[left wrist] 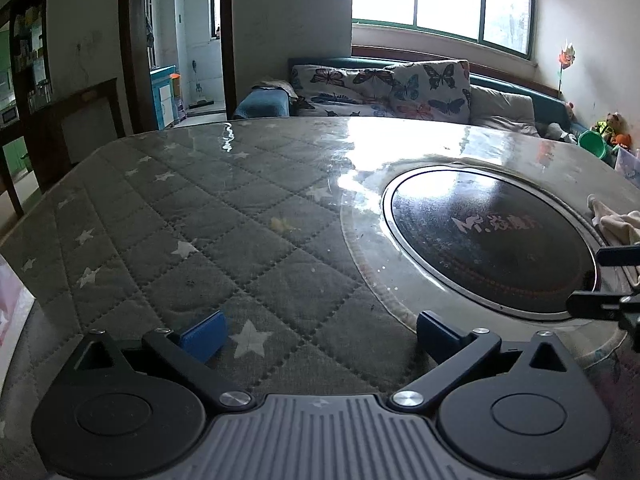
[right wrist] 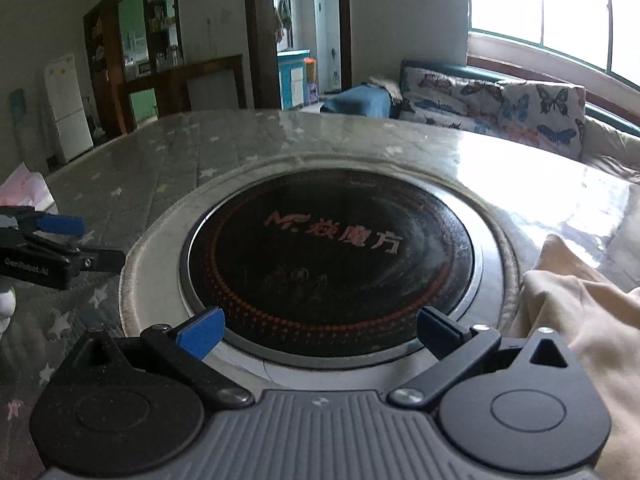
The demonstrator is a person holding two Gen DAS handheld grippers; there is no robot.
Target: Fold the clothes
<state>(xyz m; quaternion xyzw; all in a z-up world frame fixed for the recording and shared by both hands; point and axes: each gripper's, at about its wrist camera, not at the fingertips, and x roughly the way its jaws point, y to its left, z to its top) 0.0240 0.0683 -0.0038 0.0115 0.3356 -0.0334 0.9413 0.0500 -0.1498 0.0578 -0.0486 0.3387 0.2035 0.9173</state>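
Observation:
A cream garment lies bunched on the table at the right of the right wrist view; a corner of the garment shows at the right edge of the left wrist view. My right gripper is open above the near rim of the black round cooktop, with nothing between its blue pads, and the cloth is just to its right. My left gripper is open over the grey star-quilted table cover, empty. Each gripper appears in the other's view: the right gripper, the left gripper.
The cooktop is set in the round table under a glossy clear sheet. A sofa with butterfly cushions stands behind the table below the window. A pink-white item sits at the table's left edge. A doorway and dark cabinets stand further back.

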